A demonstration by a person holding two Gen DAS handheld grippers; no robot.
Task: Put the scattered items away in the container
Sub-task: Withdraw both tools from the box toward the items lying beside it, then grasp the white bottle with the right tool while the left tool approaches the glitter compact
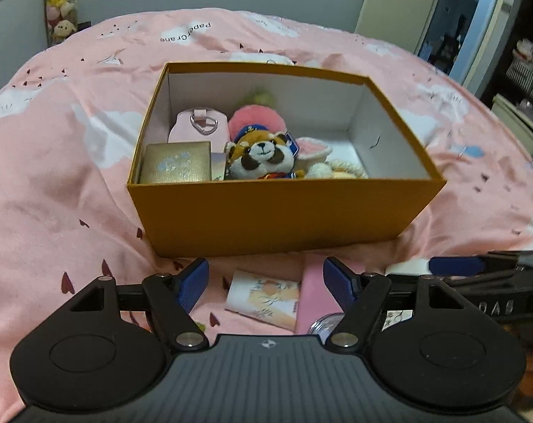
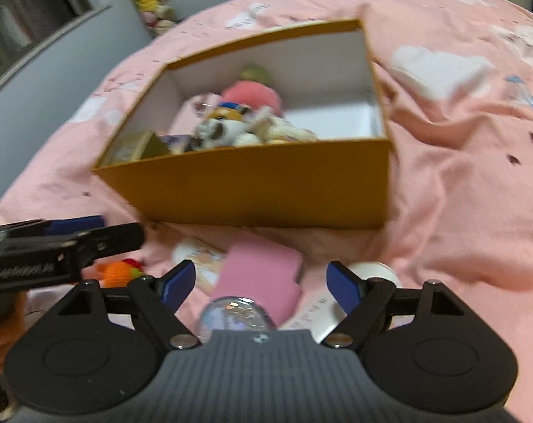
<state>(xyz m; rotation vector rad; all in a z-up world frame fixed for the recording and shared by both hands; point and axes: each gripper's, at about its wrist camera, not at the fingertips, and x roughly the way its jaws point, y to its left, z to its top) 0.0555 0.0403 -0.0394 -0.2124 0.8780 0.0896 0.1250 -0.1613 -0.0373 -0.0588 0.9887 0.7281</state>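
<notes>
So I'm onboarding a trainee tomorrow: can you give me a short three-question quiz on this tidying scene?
1. True or false: the left claw holds the plush raccoon toy.
2. Where does the flat pink rectangular case lie? A) inside the orange cardboard box B) on the pink patterned bedcover in front of the box
3. Fill in: the small gold box sits in the orange box's near-____ corner, seen from the left wrist.

Key: 1 false; 2 B; 3 left.
</notes>
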